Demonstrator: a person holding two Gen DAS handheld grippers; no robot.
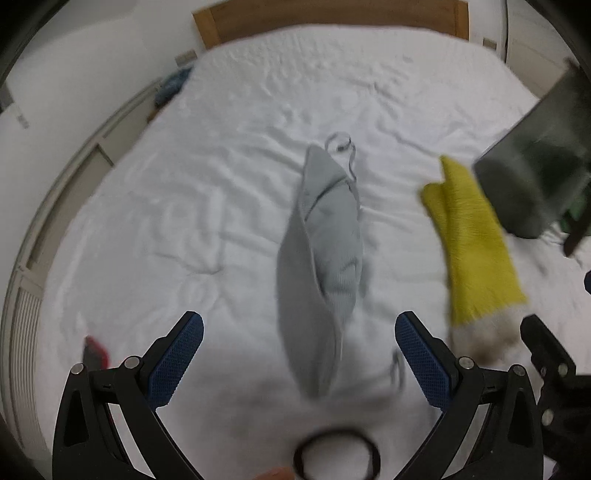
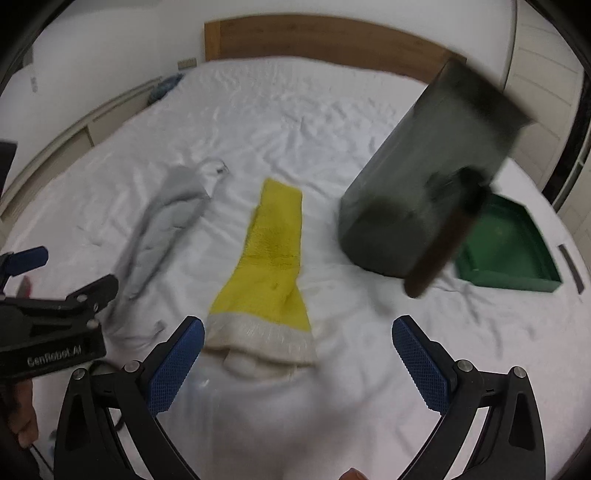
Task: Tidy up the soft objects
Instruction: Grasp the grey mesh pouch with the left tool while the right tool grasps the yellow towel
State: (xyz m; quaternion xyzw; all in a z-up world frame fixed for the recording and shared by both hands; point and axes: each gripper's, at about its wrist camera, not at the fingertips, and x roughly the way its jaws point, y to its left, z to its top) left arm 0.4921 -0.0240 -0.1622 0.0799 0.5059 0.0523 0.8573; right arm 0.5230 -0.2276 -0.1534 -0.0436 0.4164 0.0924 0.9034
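1. A pale grey soft pouch [image 1: 319, 258] lies lengthwise on the white bed sheet [image 1: 184, 184], narrow end pointing toward the wooden headboard [image 1: 328, 22]. A thin cord or ring [image 1: 340, 144] lies at its far tip; blur hides the detail.
2. To the right of the pouch and apart from it, a yellow knitted sock-like piece [image 2: 273, 258] with a cream fringed cuff [image 2: 258, 343] lies flat, cuff toward the cameras.
3. Further right, a dark grey fabric bin [image 2: 424, 177] is tilted, its opening facing up and away. A brown strap or handle [image 2: 439, 247] hangs down its near side.
4. Behind and right of the bin, a green tray [image 2: 513, 243] rests on the sheet.
5. The left gripper [image 1: 299, 354] hovers over the near end of the grey pouch. Its blue-padded fingers [image 1: 177, 358] are spread wide, with nothing between them.
6. The right gripper [image 2: 297, 358] hovers over the cream cuff of the yellow piece. Its jaws are spread wide and hold nothing.
7. A black ring [image 1: 336, 454] lies on the sheet just below the left gripper.
8. A small red and black object [image 1: 96, 350] sits at the sheet's left edge, too blurred to identify.
9. A blue bundle [image 2: 166, 86] rests beside the bed, near the far left corner.
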